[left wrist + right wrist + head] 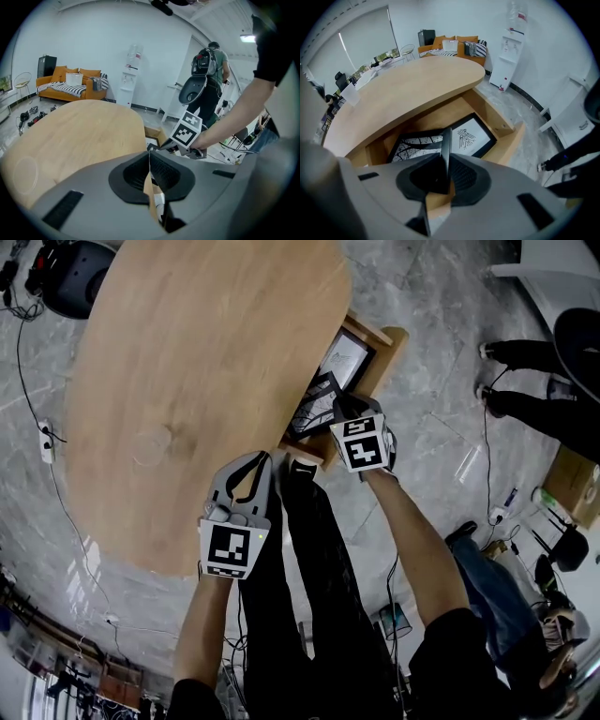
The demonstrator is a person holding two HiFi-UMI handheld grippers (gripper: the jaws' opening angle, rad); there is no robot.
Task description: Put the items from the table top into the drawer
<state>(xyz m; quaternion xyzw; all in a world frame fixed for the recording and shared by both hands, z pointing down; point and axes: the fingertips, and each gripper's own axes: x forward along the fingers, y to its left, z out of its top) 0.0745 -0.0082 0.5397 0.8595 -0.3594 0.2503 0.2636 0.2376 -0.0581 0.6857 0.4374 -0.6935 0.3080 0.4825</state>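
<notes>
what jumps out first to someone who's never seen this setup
A big oval wooden table fills most of the head view. At its right edge an open drawer holds a framed bird print. The right gripper is shut on the edge of a second dark frame, tilted into the drawer, while the left gripper hovers shut and empty.

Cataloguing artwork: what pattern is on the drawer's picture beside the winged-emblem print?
Picture: black branching lines on white, clearest in the right gripper view.
</notes>
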